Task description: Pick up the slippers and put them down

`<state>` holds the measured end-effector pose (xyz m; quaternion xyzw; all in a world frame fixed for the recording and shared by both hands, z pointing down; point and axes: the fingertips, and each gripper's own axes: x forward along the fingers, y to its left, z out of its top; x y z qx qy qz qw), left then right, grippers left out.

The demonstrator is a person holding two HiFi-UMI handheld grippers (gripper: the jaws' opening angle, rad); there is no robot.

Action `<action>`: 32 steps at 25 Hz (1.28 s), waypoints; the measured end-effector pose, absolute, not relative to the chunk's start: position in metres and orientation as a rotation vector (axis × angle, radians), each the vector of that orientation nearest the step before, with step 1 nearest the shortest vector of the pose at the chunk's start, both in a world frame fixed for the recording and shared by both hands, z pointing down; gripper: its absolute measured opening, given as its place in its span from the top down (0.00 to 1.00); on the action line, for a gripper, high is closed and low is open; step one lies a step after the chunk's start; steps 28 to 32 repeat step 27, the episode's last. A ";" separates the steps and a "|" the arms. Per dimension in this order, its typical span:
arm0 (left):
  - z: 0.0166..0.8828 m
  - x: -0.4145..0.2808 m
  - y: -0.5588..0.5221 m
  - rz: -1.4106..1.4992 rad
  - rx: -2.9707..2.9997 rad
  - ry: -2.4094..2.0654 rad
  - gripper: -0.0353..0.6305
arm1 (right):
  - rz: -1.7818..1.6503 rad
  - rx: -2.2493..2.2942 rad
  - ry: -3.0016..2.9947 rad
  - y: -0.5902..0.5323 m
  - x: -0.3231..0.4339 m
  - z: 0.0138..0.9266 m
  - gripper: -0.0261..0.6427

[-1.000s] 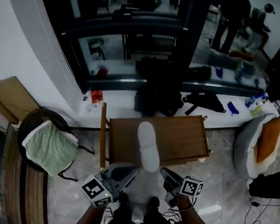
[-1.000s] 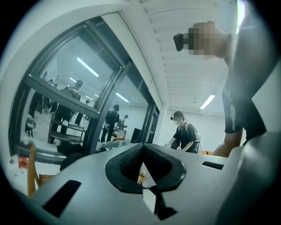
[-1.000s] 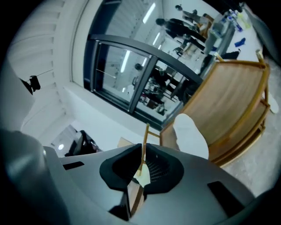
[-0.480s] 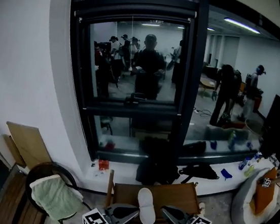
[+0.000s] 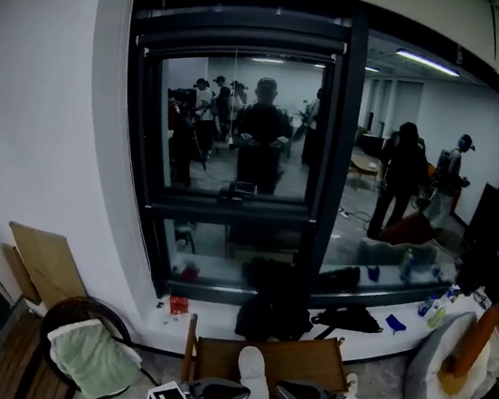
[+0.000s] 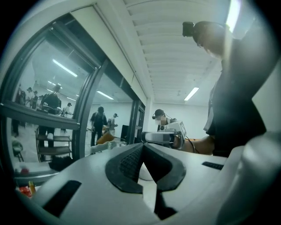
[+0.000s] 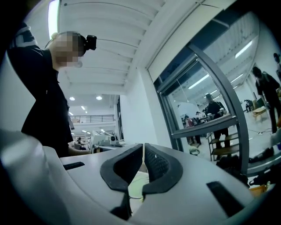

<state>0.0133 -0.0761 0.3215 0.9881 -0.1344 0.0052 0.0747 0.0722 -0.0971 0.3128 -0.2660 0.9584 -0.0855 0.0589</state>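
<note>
your left tongs and right tongs are both pressed together, pinching nothing. one white slipper lies on the wooden table; hold both tongs level, clear of it.

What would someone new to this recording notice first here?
A large dark-framed window fills the middle of the head view, with people visible in its glass. Below it a white slipper lies on a wooden table, and the left gripper and right gripper sit at the bottom edge on either side of it, jaws together and empty.
</note>
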 end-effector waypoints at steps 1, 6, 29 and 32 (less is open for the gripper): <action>0.322 0.015 -0.076 0.027 2.967 -0.392 0.94 | -0.254 -0.808 2.913 -0.097 0.072 0.314 0.92; 0.322 0.015 -0.073 0.025 2.957 -0.330 0.94 | -0.233 -0.820 2.962 -0.097 0.068 0.327 0.92; 0.347 0.003 -0.084 0.183 3.024 -0.414 0.94 | -0.187 -0.878 3.024 -0.106 0.057 0.332 0.92; 0.347 0.003 -0.084 0.183 3.024 -0.414 0.94 | -0.187 -0.878 3.024 -0.106 0.057 0.332 0.92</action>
